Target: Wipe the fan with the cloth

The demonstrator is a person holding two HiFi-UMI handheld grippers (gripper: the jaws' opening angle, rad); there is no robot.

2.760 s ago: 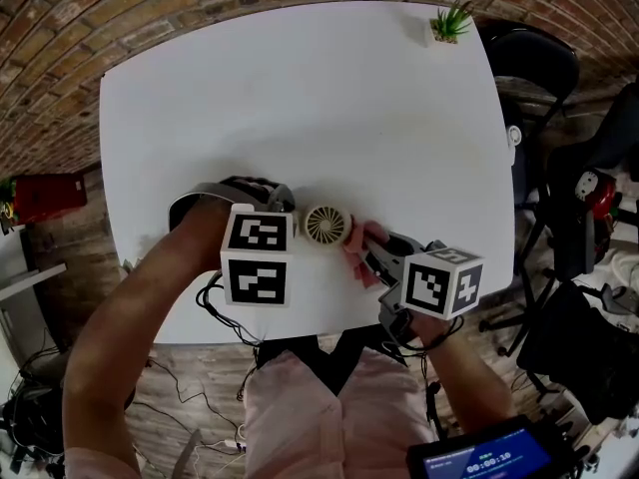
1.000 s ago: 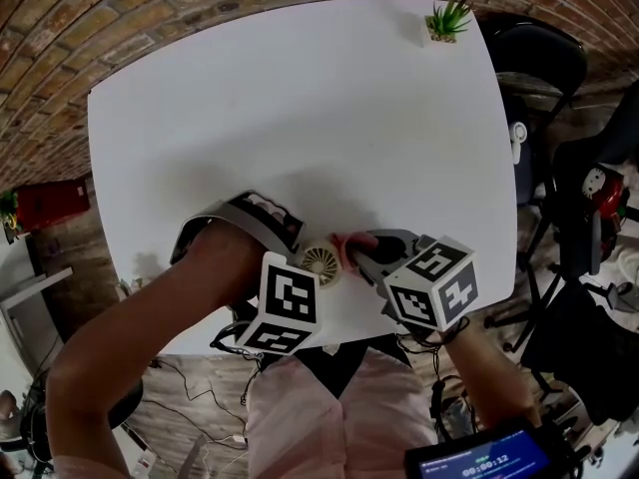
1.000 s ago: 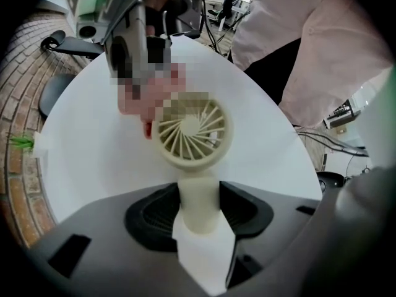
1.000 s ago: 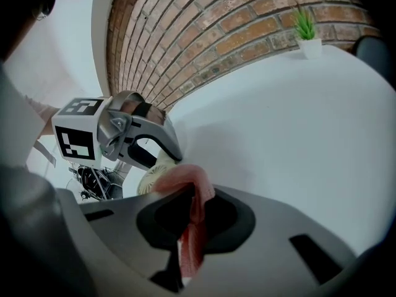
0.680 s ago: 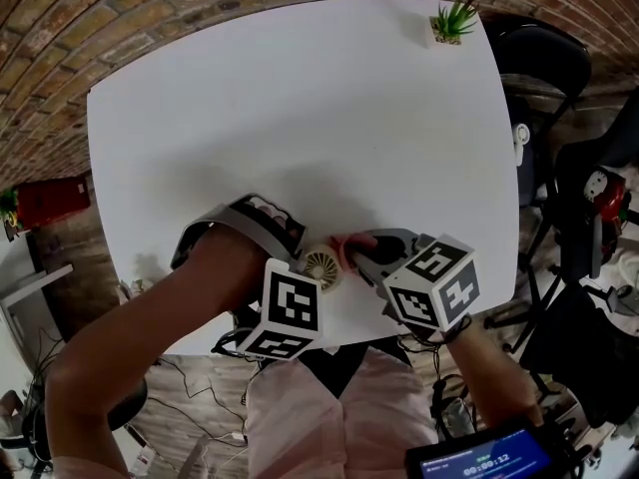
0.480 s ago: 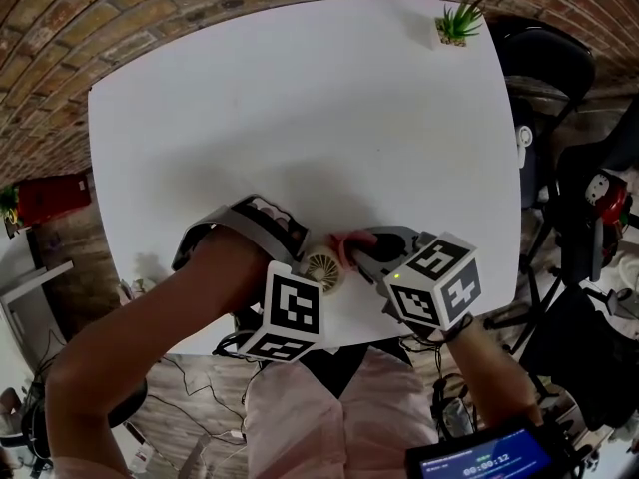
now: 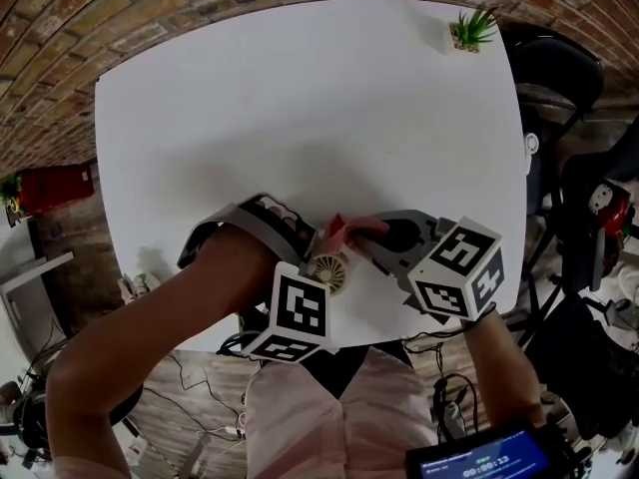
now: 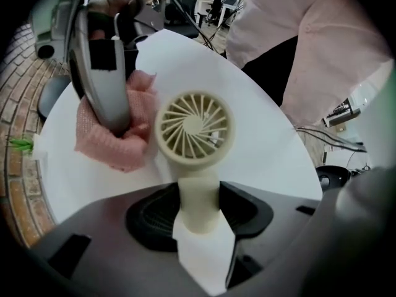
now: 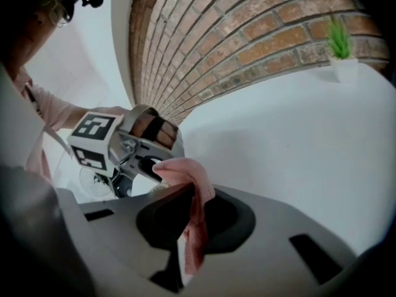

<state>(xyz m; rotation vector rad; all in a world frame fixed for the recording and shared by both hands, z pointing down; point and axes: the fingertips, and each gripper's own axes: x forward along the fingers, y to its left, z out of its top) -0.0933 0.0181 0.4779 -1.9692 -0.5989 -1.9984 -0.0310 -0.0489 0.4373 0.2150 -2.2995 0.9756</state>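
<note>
I have the left gripper (image 8: 199, 223) clamped on the fan (image 8: 195, 125) by its handle, the jaws partly apart with the cream stem filling the gap between them. The fan's long axis runs straight out from those jaws, handle nearest and round head farthest. The grille faces back at the left gripper's camera; in the head view it faces up at me.

The right gripper (image 9: 185, 243) is closed on the cloth (image 9: 195, 210), a pink fold pinched between its jaws and bulging out past the tips. In the left gripper view the cloth sits bunched under the right gripper's tip, against the rim of the fan's head on its left side.

The fan is over the table's (image 7: 300, 98) near edge, with the plant (image 7: 472, 30) well away from it at the far corner.
</note>
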